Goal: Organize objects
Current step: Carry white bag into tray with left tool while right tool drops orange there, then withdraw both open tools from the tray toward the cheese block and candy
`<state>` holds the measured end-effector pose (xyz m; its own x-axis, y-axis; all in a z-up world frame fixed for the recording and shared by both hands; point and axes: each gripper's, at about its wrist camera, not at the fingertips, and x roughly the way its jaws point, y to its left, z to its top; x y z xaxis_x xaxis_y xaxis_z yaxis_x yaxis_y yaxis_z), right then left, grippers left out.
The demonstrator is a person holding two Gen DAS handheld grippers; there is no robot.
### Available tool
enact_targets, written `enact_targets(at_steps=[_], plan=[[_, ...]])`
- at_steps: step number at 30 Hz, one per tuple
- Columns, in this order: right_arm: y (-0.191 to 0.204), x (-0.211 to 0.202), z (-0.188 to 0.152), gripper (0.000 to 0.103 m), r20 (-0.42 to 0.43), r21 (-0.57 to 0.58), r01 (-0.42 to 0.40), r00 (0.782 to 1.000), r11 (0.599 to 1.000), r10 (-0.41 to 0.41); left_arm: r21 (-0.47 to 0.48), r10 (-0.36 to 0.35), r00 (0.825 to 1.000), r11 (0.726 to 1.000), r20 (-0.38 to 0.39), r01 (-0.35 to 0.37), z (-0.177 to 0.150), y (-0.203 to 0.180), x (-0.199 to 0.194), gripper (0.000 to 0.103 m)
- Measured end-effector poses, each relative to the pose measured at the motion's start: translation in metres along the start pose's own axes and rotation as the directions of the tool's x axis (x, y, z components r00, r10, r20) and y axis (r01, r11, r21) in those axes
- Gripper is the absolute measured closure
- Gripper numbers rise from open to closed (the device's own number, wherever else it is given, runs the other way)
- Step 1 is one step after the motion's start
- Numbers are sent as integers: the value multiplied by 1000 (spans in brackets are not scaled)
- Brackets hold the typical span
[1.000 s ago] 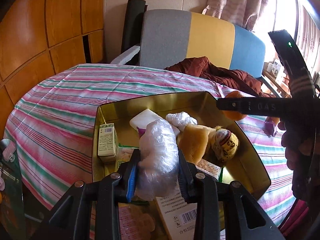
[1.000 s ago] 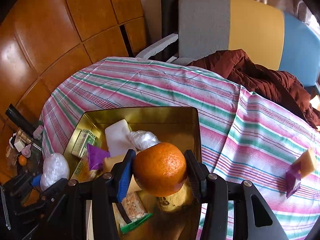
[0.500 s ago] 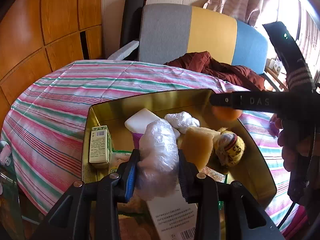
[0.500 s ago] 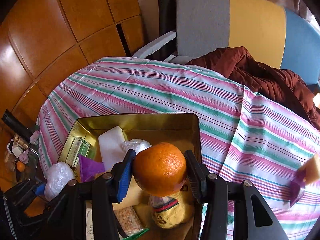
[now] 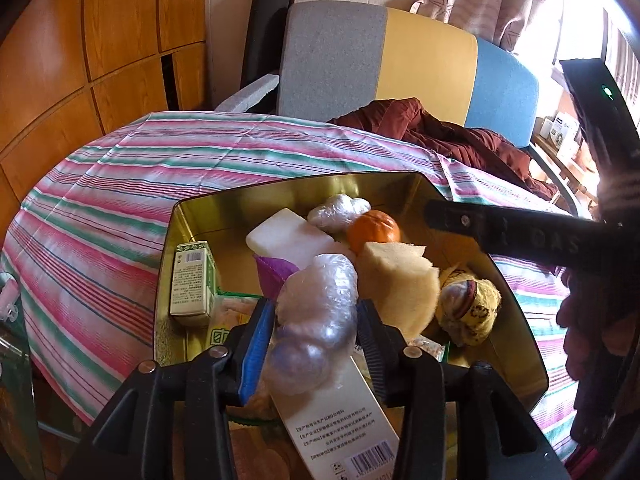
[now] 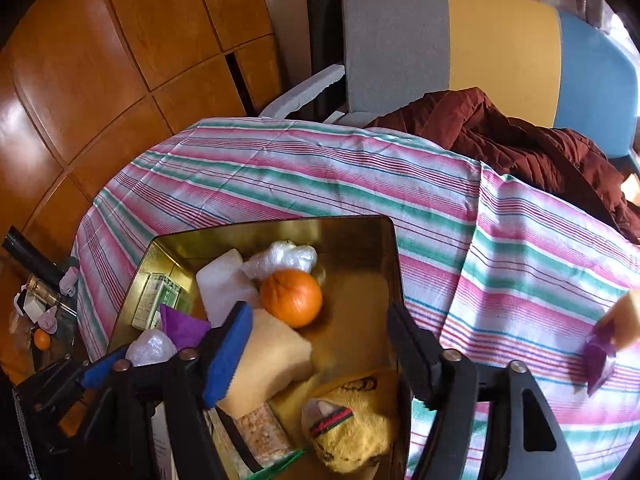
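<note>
A gold-coloured metal tin, set on a worktop draped in a pink, green and white striped cloth, is seen being filled as loose household items are gathered into one place. The right gripper is shown with its jaws just opened wide and nothing between them; the round orange fruit now lies in the tin below, against a white rectangular block and a crumpled clear plastic bag. The left gripper is held over the near part of the tin with a bundle of clear bubble wrap between its jaws, which have just been eased apart; whether the pads still press on the bundle cannot be told. Its release into the tin appears to be the step in hand. A tan sponge block, a small green-and-white carton and a yellow knitted sock are already stowed. A purple-and-tan item is left on the cloth to the right, apparently yet to be collected.
</note>
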<state>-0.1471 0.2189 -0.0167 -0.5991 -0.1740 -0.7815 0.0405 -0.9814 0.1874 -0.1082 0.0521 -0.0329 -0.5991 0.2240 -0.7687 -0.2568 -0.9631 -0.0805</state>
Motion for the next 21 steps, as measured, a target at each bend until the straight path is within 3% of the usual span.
enact_targets(at_steps=[4,7,21], plan=[[2,-8,-10,6,16,7,9,1000,1000,-9,-20,2,1000,1000,2,-2,-2,5,-5,58],[4,-16,-16,0,28,5,25,999,1000,-25,-47,-1,1000,999,6,1,-8,12,-11,58],[2,-48,-51,0,44,29,116,992,993,-117,-82,-67,997,994,30,69,-20,24,-26,58]])
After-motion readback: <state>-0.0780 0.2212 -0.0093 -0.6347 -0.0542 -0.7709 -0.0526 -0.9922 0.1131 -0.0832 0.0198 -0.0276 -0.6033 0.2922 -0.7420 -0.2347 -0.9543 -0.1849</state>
